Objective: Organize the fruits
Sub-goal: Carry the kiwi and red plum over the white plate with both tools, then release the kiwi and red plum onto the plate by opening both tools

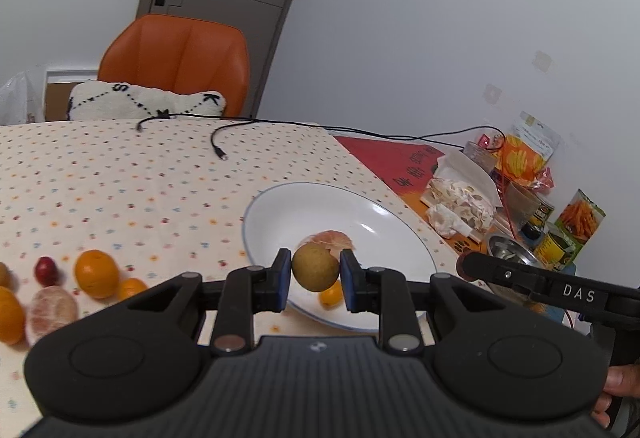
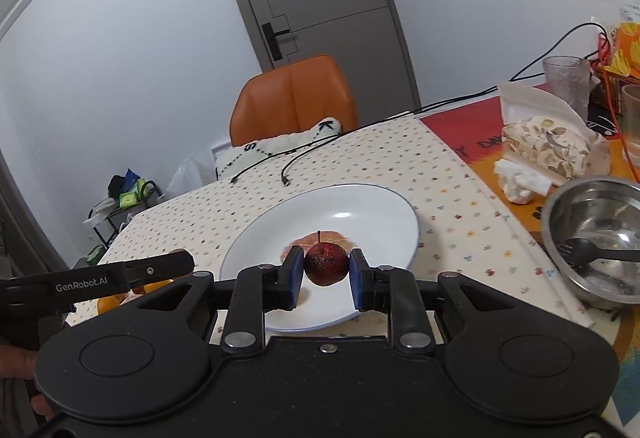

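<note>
My left gripper is shut on a round yellow-green fruit, held above the near rim of a white plate. On the plate lie a peeled orange and a small orange fruit. My right gripper is shut on a small dark red apple with a stem, over the same white plate, where the peeled orange shows behind it. Left of the plate on the dotted tablecloth lie an orange, a small red fruit, a peeled orange and more oranges.
A steel bowl with a black fork stands right of the plate, near a wrapped food pack, glasses and cans. Black cables cross the table's far side. An orange chair with a cushion stands behind the table.
</note>
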